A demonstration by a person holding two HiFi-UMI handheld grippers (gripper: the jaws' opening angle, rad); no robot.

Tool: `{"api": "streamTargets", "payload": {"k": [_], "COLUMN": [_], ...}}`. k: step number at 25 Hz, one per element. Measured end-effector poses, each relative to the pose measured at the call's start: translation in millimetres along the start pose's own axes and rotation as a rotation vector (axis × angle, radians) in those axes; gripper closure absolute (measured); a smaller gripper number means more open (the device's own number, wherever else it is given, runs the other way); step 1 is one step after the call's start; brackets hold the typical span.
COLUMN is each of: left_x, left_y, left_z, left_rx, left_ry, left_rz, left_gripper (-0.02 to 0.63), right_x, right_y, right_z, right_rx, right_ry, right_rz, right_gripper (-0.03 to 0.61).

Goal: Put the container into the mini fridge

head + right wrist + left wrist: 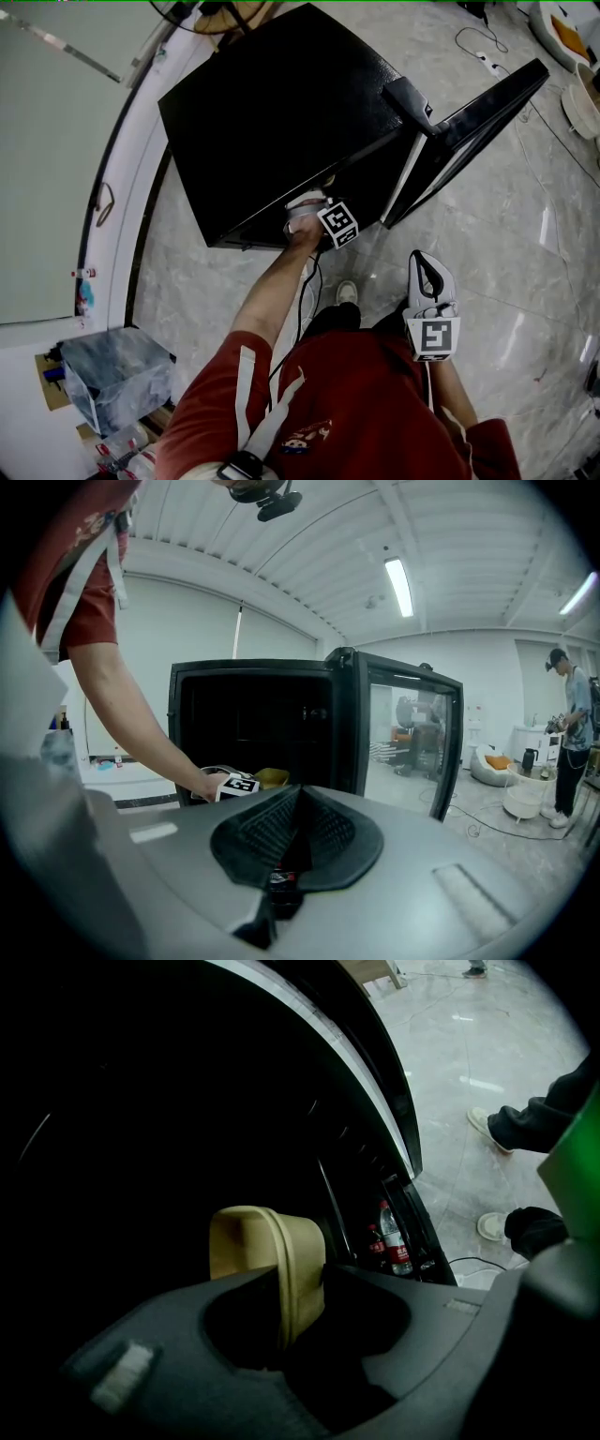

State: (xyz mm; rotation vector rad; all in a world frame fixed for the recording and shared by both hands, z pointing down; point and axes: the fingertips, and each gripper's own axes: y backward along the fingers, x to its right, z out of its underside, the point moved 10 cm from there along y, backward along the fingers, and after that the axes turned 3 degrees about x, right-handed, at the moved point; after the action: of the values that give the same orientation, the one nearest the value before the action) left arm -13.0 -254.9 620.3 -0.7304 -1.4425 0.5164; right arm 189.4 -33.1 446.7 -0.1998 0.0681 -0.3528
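Marble floor [525, 244]: one mini fridge [272, 103], one container [267, 1251], two bottles [394, 1241].

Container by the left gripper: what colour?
The container is tan-yellow; the left gripper view shows it best.

Mini fridge [281, 112] on the floor [525, 244] before you, its door [478, 117] open to your right, bottles [394, 1241] in the door's shelf, container [272, 1251] inside the fridge, your left gripper [309, 217] reaching in around it, your right gripper [427, 267] behind, well apart.
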Motion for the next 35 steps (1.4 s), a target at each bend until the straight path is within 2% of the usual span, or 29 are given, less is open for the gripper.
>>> {"api": "streamTargets", "payload": {"k": [2, 9, 15, 22, 24, 30, 35], "left_x": [0.4, -8.3, -19.4, -18.2, -16.6, -11.7, -4.0], "left_y": [3.2, 19.2, 41.5, 67.2, 76.3, 113.4, 141.5], "left_z": [0.0, 2.4, -1.5, 3.6, 4.9, 13.6, 19.5], "left_rx": [0.008, 0.039, 0.077, 0.13, 0.151, 0.233, 0.299], "left_ry": [0.003, -0.001, 0.058, 0.128, 0.175, 0.381, 0.535], "left_rz": [-0.009, -0.085, -0.121, -0.15, -0.146, -0.08, -0.043], "left_gripper": [0.465, 0.448, 0.437, 0.437, 0.437, 0.437, 0.439], "right_x": [0.8, 3.5, 17.7, 19.5, 17.0, 10.8, 17.6], "right_y": [2.2, -4.1, -5.6, -6.5, -7.9, -11.4, -15.1], "right_z": [2.5, -3.1, -3.4, -5.7, -5.9, -8.5, -11.3], "right_rx": [-0.012, 0.01, 0.019, 0.028, 0.03, 0.033, 0.04], "right_ry": [0.003, 0.018, 0.012, 0.022, 0.021, 0.03, 0.03], "right_rz": [0.006, 0.001, 0.062, 0.071, 0.066, 0.052, 0.076], "right_gripper": [0.577, 0.577, 0.577, 0.577, 0.577, 0.577, 0.577]}}
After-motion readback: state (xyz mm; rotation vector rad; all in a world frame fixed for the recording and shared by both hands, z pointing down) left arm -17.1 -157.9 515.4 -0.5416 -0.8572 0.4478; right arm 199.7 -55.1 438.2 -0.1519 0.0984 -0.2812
